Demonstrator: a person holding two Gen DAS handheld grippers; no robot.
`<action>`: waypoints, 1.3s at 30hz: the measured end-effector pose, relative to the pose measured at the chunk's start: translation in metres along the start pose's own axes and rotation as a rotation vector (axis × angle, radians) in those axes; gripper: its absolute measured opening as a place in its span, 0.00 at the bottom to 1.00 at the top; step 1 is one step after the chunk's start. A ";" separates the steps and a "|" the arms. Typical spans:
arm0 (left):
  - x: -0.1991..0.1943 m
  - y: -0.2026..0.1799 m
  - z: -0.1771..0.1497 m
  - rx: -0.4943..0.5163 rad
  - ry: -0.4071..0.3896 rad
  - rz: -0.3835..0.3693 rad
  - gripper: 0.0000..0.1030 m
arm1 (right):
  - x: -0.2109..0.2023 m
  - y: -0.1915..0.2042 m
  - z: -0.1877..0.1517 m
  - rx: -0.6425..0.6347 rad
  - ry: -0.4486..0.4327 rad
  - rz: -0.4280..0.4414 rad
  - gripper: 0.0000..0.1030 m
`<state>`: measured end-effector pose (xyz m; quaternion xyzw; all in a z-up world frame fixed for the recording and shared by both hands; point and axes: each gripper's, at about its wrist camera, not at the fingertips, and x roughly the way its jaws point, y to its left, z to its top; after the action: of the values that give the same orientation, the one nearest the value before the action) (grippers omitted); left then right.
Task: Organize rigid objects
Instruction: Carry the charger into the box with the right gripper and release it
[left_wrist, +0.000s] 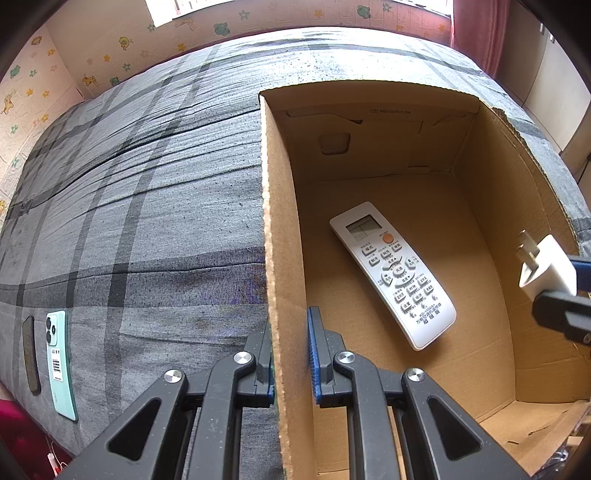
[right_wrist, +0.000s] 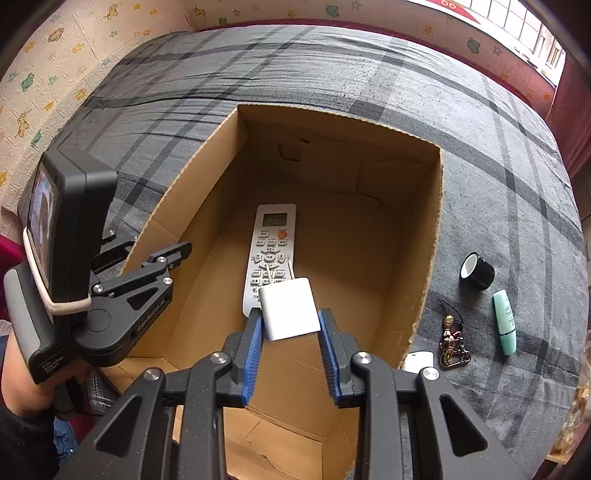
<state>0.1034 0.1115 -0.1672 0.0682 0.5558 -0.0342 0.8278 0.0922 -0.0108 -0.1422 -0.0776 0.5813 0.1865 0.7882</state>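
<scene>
1. Charger (right_wrist: 290, 314), a white plug block, is clamped between the blue pads of the right gripper (right_wrist: 290, 334) and hangs over the open cardboard box (right_wrist: 428, 236), prongs pointing away, above the near end of the remote (right_wrist: 271, 243) lying on the box floor
2. Left gripper (left_wrist: 291, 354) is closed on the box's left wall, steadying it; that hold looks worth keeping while the drop is made
3. Best to shift the charger sideways to bare cardboard beside the remote, so it does not land on the buttons
4. Lower well inside before parting the jaws; a high release could let it bounce
5. Lift straight up, clear of the walls
</scene>
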 end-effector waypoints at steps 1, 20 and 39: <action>0.000 0.000 0.000 0.000 0.000 0.000 0.14 | 0.004 0.003 -0.001 -0.004 0.010 0.001 0.30; -0.001 0.001 0.000 -0.004 0.000 -0.002 0.14 | 0.075 0.020 -0.021 0.017 0.195 0.020 0.31; 0.000 0.000 -0.001 -0.002 -0.001 0.001 0.14 | 0.086 0.019 -0.019 -0.007 0.206 0.032 0.36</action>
<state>0.1027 0.1119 -0.1671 0.0676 0.5555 -0.0333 0.8281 0.0900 0.0179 -0.2274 -0.0900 0.6598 0.1920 0.7209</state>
